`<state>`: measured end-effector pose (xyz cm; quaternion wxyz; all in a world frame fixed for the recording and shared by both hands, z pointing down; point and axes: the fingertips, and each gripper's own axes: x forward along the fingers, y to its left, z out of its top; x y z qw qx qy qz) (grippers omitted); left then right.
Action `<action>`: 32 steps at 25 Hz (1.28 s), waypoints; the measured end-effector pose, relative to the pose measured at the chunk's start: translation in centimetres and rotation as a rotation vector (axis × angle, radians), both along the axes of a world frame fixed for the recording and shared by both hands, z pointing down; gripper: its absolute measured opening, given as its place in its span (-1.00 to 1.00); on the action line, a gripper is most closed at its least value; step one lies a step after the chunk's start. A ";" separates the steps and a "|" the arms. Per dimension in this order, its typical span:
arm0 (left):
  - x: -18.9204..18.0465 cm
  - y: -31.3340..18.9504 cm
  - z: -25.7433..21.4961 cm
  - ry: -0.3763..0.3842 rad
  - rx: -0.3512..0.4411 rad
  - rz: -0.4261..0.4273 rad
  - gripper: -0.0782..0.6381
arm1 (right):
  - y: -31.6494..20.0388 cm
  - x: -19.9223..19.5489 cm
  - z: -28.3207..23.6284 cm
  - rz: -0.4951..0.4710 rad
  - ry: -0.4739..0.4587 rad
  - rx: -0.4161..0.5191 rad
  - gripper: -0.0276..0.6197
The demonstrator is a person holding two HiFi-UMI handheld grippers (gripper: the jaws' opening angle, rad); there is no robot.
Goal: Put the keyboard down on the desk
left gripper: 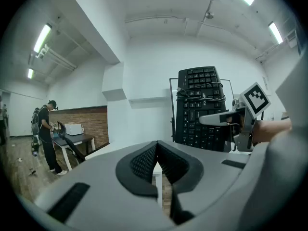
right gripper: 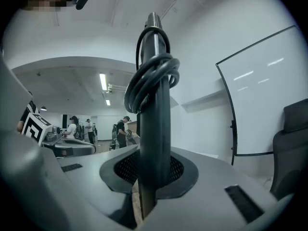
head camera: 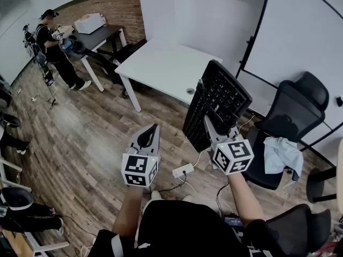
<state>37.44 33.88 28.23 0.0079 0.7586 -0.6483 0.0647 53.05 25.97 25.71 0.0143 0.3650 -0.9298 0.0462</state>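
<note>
Head view: the right gripper [head camera: 213, 124] pinches the keyboard [head camera: 218, 101] upright by the right edge of the worktop [head camera: 161, 63]; the left gripper [head camera: 152, 134] is pressed together.

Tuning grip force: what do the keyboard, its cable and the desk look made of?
Keyboard: black matte plastic, judging by the moulded keys. Cable: smooth black sheath with slight sheen, probably rubber or PVC. Desk: plain white flat top, likely laminate; cannot confirm.

No legible text — keyboard [left gripper: 192, 110] keys perhaps lettered, too small.
</note>
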 end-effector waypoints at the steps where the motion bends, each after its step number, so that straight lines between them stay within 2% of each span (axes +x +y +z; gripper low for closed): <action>1: 0.0 0.0 0.0 -0.002 -0.002 -0.002 -0.74 | 0.0 0.0 0.0 -0.003 0.000 0.001 -0.61; 8: -1.1 0.2 0.0 0.012 0.003 -0.014 -0.75 | 0.2 -1.0 0.6 -0.017 -0.020 -0.016 -0.61; 13: -0.4 -0.2 -0.1 0.016 0.002 -0.009 -0.75 | -0.2 -0.3 1.1 -0.013 -0.045 -0.050 -0.61; 22: 0.3 -0.1 0.7 -0.005 -0.020 -0.037 -0.75 | 0.0 -0.7 1.8 -0.055 -0.034 -0.038 -0.61; 26: -0.9 -0.8 0.7 -0.019 -0.025 -0.047 -0.75 | -0.6 -2.2 2.0 -0.070 -0.040 -0.048 -0.61; 32: -4.6 -2.3 0.9 -0.002 -0.032 -0.065 -0.75 | -2.3 -6.0 2.2 -0.087 -0.036 -0.051 -0.61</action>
